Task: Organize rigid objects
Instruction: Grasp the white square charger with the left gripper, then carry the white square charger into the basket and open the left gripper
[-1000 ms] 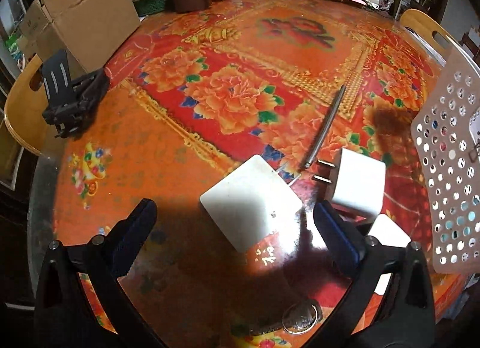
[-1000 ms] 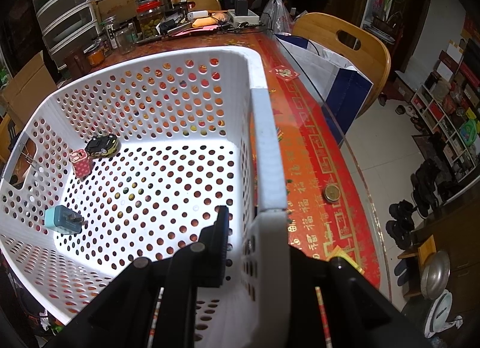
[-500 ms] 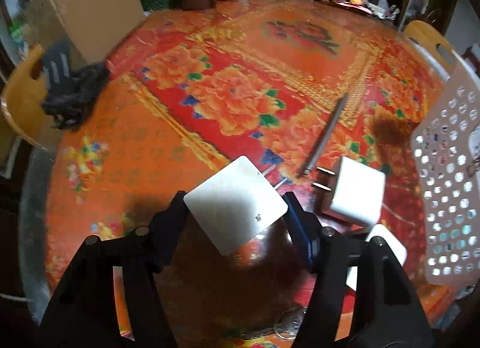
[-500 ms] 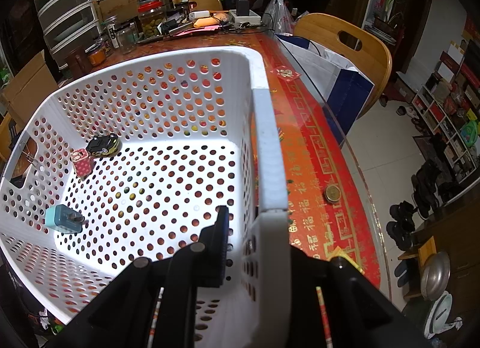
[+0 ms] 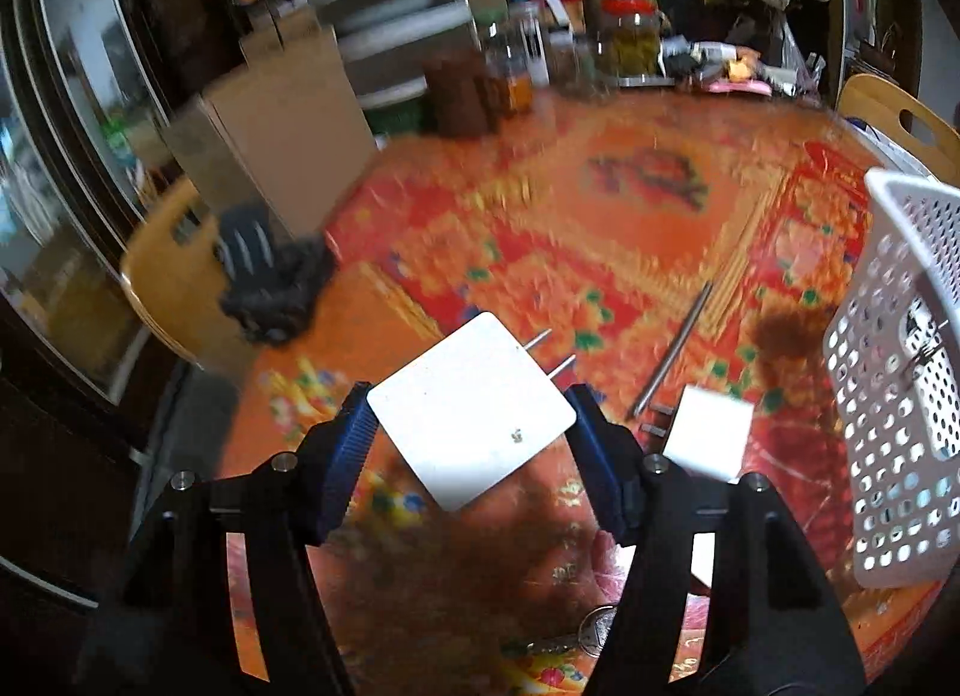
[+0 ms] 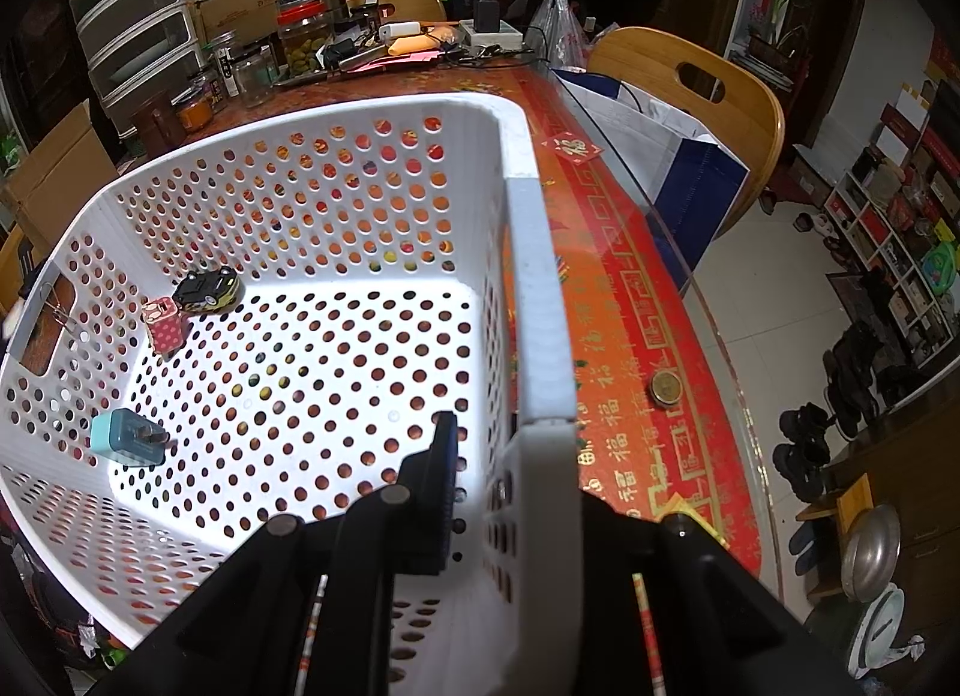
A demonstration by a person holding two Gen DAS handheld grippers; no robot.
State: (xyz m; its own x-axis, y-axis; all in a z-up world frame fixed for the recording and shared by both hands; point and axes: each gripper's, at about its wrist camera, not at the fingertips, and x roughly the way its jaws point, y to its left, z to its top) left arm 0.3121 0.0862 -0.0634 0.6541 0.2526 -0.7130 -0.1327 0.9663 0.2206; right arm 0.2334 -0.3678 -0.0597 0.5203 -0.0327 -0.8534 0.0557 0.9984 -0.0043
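Since a second ago the left gripper (image 5: 471, 432) is lifting the white charger (image 5: 471, 411), clamped, off the table (image 5: 630, 216), right gripper (image 6: 510, 492) clamping basket (image 6: 540, 300) rim; three items binned, cube plug (image 5: 708, 438) and pen (image 5: 675, 348) remaining.

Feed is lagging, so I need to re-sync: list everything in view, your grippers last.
Large charger: 1, white, lifted, in left gripper.
Small charger: 1, white, on table.
Metal rod: 1, grey, on table.
Basket: 1, white, perforated.
Toy car: 1, black-yellow, in basket.
Pink charger: 1, in basket.
Teal charger: 1, in basket.
Coin: 1, brass, on table.
Left gripper: shut on large charger.
Right gripper: clamps basket rim.
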